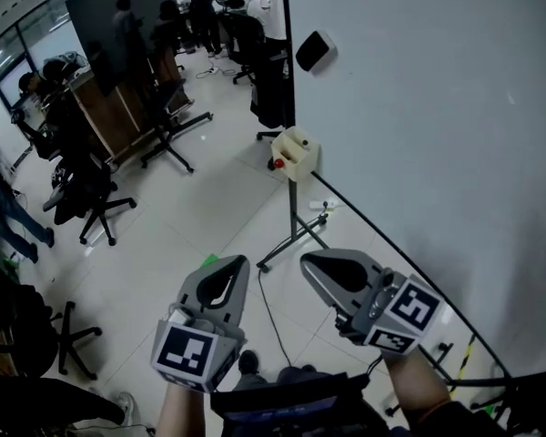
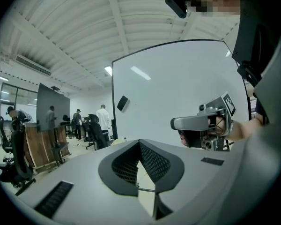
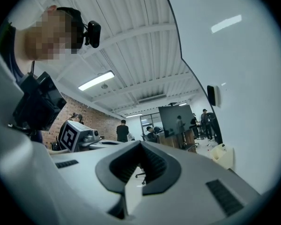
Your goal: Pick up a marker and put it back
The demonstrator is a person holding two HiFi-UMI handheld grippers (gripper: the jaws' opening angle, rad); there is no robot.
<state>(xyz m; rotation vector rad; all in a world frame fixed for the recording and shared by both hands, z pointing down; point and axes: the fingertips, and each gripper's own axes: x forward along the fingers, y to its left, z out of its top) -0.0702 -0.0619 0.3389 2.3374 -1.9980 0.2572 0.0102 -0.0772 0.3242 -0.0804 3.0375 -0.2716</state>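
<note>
— Close to the person, how are the tools?
— Left tool (image 1: 240, 262) and right tool (image 1: 307, 260) are both pressed together, pinching nothing. Farther off, what may be the marker (image 1: 278, 163), small and red, sits at the beige holder (image 1: 299, 147) by the whiteboard (image 1: 419, 107).

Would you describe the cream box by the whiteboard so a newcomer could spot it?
Find the large whiteboard on the right of the head view. At its lower left corner sits a cream box. Unlike the black eraser higher on the board, it is pale, with something red beside it.
</note>
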